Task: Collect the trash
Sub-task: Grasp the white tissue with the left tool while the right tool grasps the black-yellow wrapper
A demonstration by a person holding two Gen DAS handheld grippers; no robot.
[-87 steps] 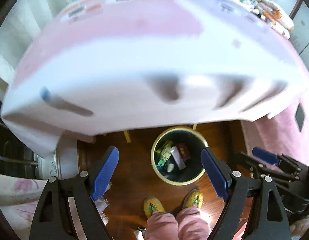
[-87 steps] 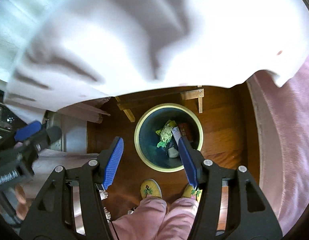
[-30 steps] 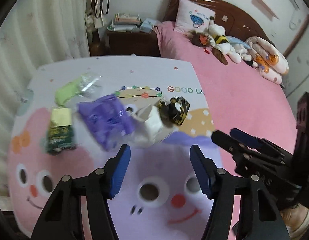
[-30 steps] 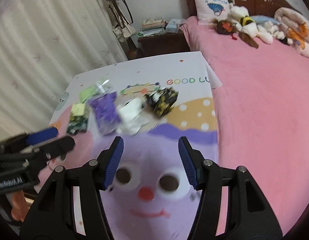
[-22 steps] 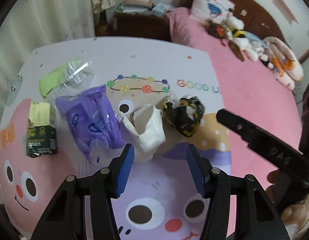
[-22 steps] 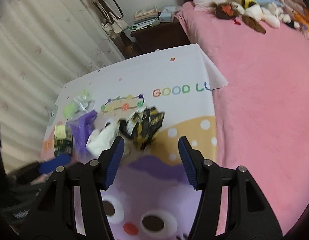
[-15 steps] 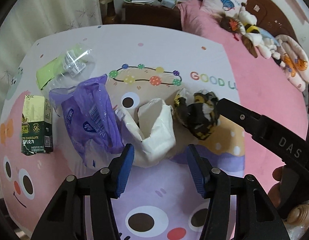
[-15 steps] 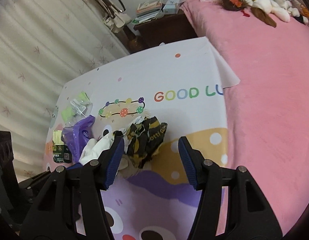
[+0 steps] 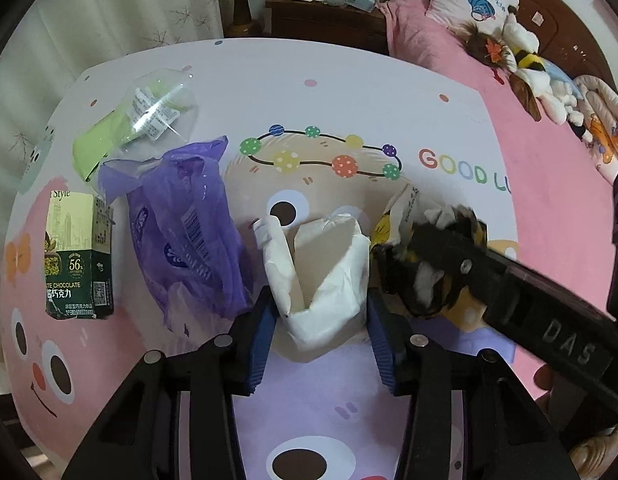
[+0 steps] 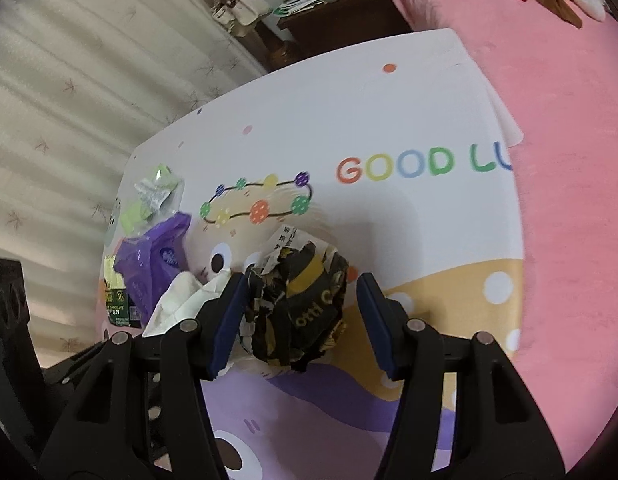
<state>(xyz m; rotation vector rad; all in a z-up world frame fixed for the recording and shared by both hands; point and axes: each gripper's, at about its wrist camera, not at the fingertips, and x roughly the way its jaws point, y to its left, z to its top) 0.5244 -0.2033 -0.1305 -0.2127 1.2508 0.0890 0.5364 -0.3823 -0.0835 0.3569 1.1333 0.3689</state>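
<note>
Sitting between spread jaws: white paper [image 9: 325,276] in left gripper [image 9: 321,328], crumpled wrapper [image 10: 299,304] in right gripper [image 10: 299,320].

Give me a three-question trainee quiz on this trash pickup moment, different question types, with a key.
1. True or false: the left tongs straddle the white crumpled paper, jaws open.
2. Which item sits between the right tongs? A) purple plastic bag B) black-and-yellow wrapper C) chocolate box
3. Fill in: the clear wrapper with green inside lies on the mat beyond the ____ bag.

Key: 1 true; 2 B; 3 purple
</note>
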